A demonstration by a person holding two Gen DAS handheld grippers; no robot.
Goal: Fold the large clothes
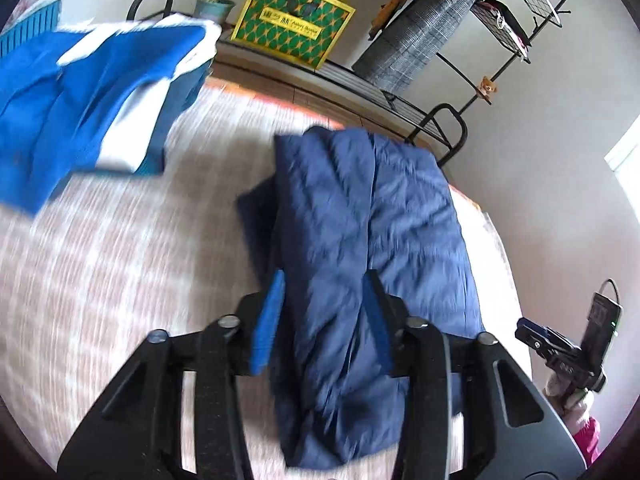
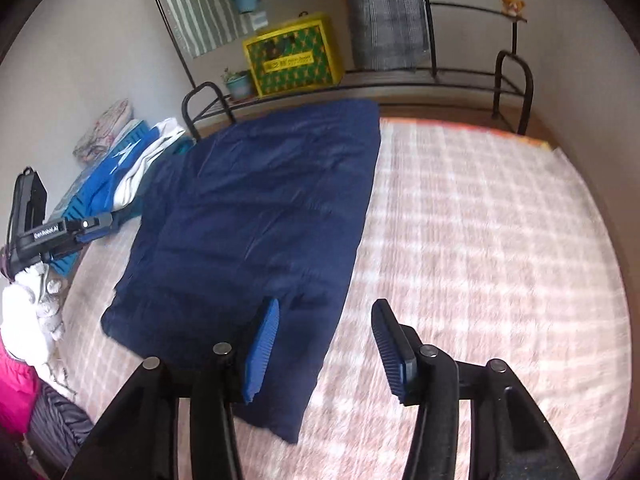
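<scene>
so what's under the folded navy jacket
The navy jacket lies flat on the pink checked bedspread, which shows all around it. Whether anything is tucked beneath cannot be seen; the fabric covers that patch. Both grippers are open above it.

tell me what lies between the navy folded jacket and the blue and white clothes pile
Only bare pink checked bedcover separates the navy jacket from the blue and white clothes pile, as seen in the left wrist view.
</scene>
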